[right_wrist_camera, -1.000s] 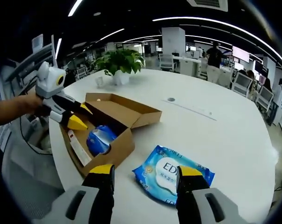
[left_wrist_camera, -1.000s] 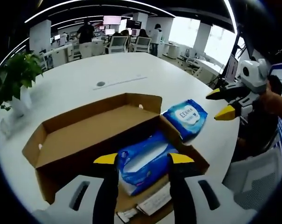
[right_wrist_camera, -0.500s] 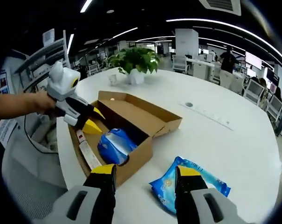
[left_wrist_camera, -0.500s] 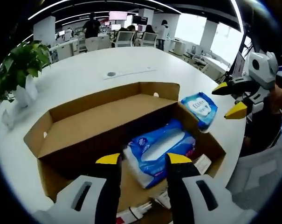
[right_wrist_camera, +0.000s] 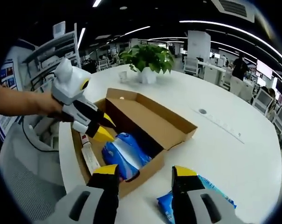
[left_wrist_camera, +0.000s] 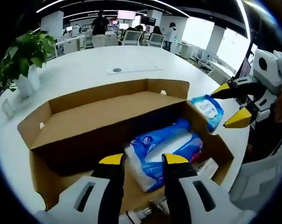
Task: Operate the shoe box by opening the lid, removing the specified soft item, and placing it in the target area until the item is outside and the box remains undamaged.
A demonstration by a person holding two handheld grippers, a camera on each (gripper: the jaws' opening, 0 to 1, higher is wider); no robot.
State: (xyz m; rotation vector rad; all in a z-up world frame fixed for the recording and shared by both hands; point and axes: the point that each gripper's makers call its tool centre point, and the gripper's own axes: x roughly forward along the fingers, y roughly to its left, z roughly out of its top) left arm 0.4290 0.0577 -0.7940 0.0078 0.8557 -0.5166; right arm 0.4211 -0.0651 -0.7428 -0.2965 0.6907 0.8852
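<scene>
An open brown cardboard shoe box (left_wrist_camera: 61, 126) (right_wrist_camera: 154, 121) lies on the white round table, its lid folded back flat. Inside it rests a blue and white soft pack of tissues (left_wrist_camera: 161, 149) (right_wrist_camera: 124, 154). My left gripper (left_wrist_camera: 143, 159) hovers open just above that pack; it also shows from the side as the left gripper (right_wrist_camera: 103, 128) over the box. A second blue wipes pack (left_wrist_camera: 207, 109) (right_wrist_camera: 210, 193) lies on the table outside the box. My right gripper (right_wrist_camera: 143, 170) stands open above the box's near wall, and appears as the right gripper (left_wrist_camera: 231, 105) beside the wipes pack.
A potted green plant (left_wrist_camera: 22, 56) (right_wrist_camera: 147, 58) stands on the table beyond the box. A paper slip (right_wrist_camera: 89, 156) lies along the box's inner edge. A round cable port (left_wrist_camera: 116, 70) (right_wrist_camera: 202, 111) sits mid-table. Office desks, chairs and people fill the background.
Both cameras have come closer to the box. My left gripper has sunk nearer the tissue pack, and my right gripper has shifted from over the wipes pack toward the box wall.
</scene>
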